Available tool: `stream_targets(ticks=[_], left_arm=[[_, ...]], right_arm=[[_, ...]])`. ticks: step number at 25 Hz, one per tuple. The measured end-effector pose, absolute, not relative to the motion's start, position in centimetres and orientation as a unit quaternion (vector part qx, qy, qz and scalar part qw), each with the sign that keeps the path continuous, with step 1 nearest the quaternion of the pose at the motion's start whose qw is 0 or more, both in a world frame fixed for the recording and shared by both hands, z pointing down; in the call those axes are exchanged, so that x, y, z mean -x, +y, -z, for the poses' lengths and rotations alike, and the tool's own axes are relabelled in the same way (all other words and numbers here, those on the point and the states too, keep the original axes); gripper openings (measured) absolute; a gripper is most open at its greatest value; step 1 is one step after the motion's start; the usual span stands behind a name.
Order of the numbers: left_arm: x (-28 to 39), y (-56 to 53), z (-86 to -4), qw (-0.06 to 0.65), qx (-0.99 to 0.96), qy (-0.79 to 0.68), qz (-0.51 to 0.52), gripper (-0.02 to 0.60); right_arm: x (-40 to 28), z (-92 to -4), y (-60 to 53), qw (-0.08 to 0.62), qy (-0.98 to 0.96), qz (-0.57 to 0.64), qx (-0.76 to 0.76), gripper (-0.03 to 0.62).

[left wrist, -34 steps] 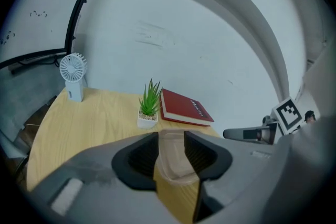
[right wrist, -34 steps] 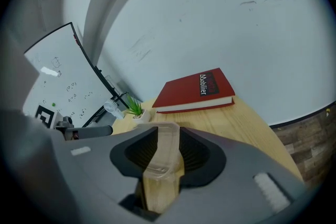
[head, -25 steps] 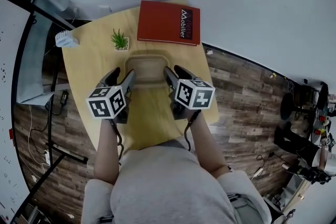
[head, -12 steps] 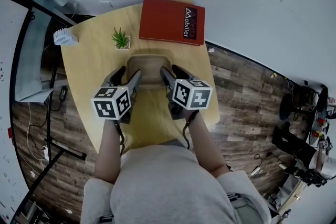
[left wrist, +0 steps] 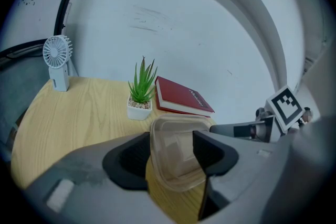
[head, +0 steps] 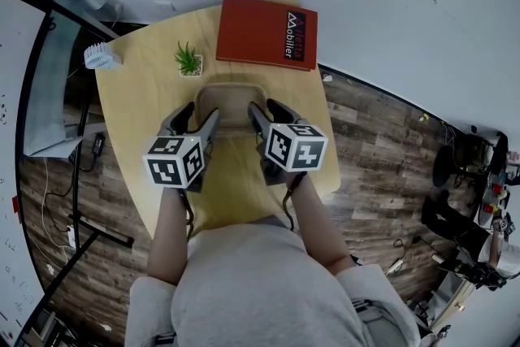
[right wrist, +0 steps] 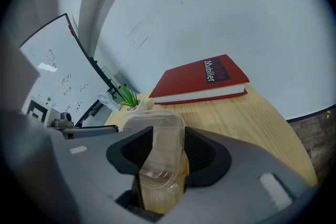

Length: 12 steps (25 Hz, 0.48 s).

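A clear plastic container (head: 230,100) sits between my two grippers over the round wooden table (head: 146,101). My left gripper (head: 195,120) is shut on its left rim, and the container (left wrist: 176,134) fills the gap between that gripper's (left wrist: 173,150) jaws. My right gripper (head: 266,111) is shut on the right rim; in the right gripper view the container (right wrist: 161,131) stands tilted between the jaws of that gripper (right wrist: 163,152). Whether the container touches the table is hidden.
A red book (head: 264,32) lies at the table's far edge, with a small potted plant (head: 188,61) to its left and a white hand fan (head: 101,55) at the far left. A whiteboard stands left of the table; wooden floor surrounds it.
In both gripper views the container showed only a thin edge before; now its face stands tilted between the jaws. The two grippers have shifted slightly on the table.
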<state>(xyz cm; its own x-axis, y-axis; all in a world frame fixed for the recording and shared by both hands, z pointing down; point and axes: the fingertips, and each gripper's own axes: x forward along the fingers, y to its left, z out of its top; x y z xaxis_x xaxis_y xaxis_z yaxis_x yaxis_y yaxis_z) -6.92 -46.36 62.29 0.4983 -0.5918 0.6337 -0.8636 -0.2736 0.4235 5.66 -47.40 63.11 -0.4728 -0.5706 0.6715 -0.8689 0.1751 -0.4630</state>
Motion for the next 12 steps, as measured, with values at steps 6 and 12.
stream_targets(ticks=[6,12], left_arm=[[6.8,-46.4,-61.2,0.366,-0.784,-0.47,-0.174,0.258],[6.6,-46.3,-59.9,0.345,-0.792,-0.474,-0.168,0.258]], right_arm=[[-5.5,-62.2,-47.5,0.173,-0.751,-0.407,-0.49,0.193],[-5.5,-60.8,-47.6,0.169,-0.762,-0.382,-0.495,0.193]])
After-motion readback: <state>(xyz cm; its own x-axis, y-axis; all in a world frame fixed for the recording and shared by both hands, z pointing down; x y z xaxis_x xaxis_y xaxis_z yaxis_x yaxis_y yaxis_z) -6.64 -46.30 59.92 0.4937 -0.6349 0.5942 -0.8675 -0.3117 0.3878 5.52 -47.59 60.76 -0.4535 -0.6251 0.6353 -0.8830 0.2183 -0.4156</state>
